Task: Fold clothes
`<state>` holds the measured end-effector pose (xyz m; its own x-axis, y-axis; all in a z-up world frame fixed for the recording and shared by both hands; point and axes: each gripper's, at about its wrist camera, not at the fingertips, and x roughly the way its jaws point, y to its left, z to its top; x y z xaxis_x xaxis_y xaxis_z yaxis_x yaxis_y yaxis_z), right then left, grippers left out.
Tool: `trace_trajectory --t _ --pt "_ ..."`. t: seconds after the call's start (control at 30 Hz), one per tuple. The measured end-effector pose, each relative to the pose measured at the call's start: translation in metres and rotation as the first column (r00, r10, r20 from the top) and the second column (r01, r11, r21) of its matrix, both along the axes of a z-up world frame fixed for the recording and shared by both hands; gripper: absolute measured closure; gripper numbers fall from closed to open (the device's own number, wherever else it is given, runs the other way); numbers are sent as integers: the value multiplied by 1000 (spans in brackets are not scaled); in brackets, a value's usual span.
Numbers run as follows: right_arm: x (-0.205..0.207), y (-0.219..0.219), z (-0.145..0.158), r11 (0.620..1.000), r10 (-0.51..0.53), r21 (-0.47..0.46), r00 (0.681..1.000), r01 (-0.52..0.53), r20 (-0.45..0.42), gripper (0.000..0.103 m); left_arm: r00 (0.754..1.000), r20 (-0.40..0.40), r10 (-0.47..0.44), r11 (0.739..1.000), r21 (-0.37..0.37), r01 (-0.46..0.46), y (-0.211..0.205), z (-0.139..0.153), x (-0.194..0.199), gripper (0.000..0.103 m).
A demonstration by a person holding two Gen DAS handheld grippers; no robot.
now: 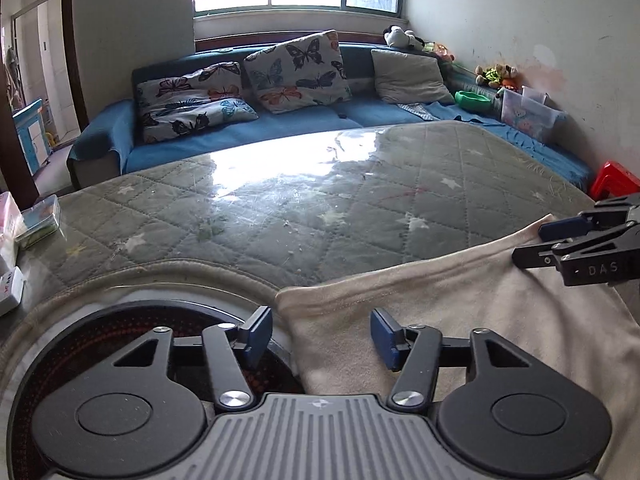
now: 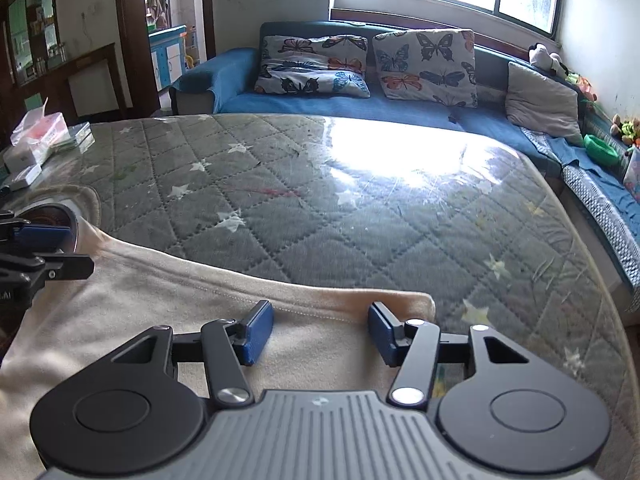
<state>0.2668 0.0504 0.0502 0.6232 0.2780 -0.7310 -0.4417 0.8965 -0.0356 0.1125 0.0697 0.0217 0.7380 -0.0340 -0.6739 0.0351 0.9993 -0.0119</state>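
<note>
A cream garment [image 1: 460, 312] lies flat at the near edge of the table, its hemmed far edge running across both views [image 2: 224, 292]. My left gripper [image 1: 320, 334] is open, its blue pads straddling the garment's left corner without touching it. My right gripper [image 2: 320, 332] is open over the garment's right corner, pads just above the cloth. The right gripper also shows in the left wrist view [image 1: 576, 240], and the left gripper shows at the left edge of the right wrist view [image 2: 36, 248].
The table [image 1: 304, 208] has a grey quilted star-pattern cover under glossy plastic. A round dark hotplate [image 1: 80, 344] is set in it at the near left. Boxes [image 2: 44, 136] sit at the table's left. A blue sofa [image 2: 360, 104] with cushions stands behind; a red stool [image 1: 616, 178] right.
</note>
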Motion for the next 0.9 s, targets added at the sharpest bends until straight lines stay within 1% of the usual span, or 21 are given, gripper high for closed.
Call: trace_trajectory --t 0.07,0.13,0.2,0.33,0.43,0.53,0.6,0.7,0.87,0.9 --pt "-7 2 3 1000 17 -15 1000 -17 12 48 1000 0 -8 1000 3 8 0 0 -4 36" --pt "-16 4 6 999 32 -20 999 -31 18 45 1000 -4 -25 999 40 25 -4 -1 -7 30" --pt "-27 6 8 998 58 -16 998 -58 9 45 999 -10 -33 996 82 33 -9 -4 -9 30" --pt "-55 16 9 992 127 -23 992 -127 -5 44 1000 -15 -19 995 97 21 -8 -3 -12 27" --pt "-77 29 8 982 185 -34 983 -186 -14 44 1000 -1 -4 992 122 4 -5 2 -22 27" --pt "-96 44 7 973 228 -32 973 -229 -21 43 1000 18 20 995 99 -21 7 10 -39 25" --pt "-106 54 6 970 240 -34 971 -241 -15 36 998 25 53 995 87 -55 18 15 -53 25" --pt "-118 66 5 966 258 -37 966 -258 -2 36 994 35 106 992 69 -108 36 21 -75 23" --pt "-140 83 5 952 306 -12 952 -306 -11 35 980 47 191 980 41 -193 68 26 -117 18" --pt "-145 86 5 948 318 -14 948 -318 -7 35 977 46 209 977 33 -211 75 25 -125 15"
